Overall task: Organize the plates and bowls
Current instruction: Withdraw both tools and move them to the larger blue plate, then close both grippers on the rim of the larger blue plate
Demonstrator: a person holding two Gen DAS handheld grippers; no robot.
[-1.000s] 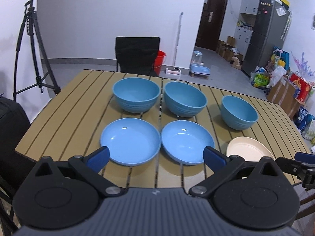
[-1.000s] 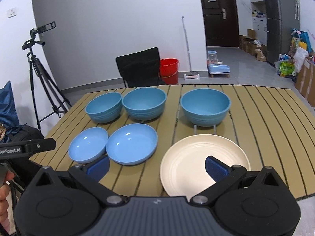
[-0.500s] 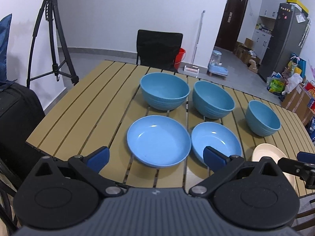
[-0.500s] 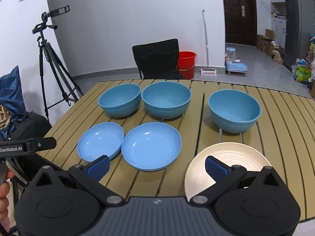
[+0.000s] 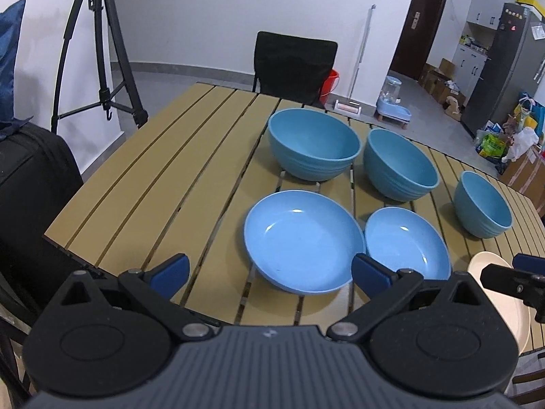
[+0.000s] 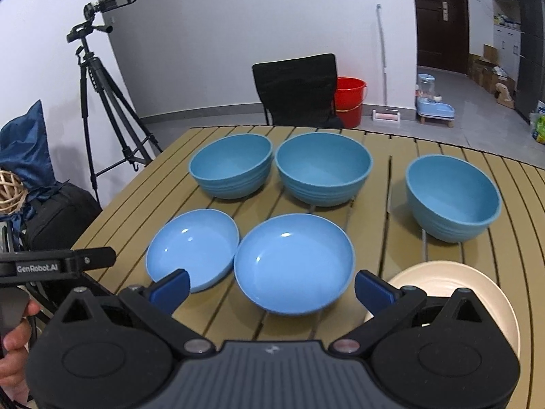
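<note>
Three deep blue bowls stand in a back row on the slatted table: left bowl (image 5: 313, 143) (image 6: 231, 167), middle bowl (image 5: 400, 163) (image 6: 322, 167), right bowl (image 5: 483, 204) (image 6: 451, 201). In front lie two shallow blue plates, a left plate (image 5: 303, 240) (image 6: 194, 247) and a second blue plate (image 5: 405, 243) (image 6: 293, 262). A cream plate (image 5: 500, 303) (image 6: 453, 283) lies at the front right. My left gripper (image 5: 269, 272) hovers open before the left plate. My right gripper (image 6: 270, 288) hovers open at the second plate's near rim, holding nothing.
The tan slatted table (image 5: 163, 184) has bare slats on its left half. A black chair (image 6: 296, 88) stands behind it, a tripod (image 6: 102, 102) and a black bag (image 5: 30, 184) to the left. A red bucket (image 6: 349, 100) sits on the floor.
Both grippers have shifted left: the dishes sit further right in each view. The right gripper's fingers now frame the second blue plate instead of the cream plate. Both stay open.
</note>
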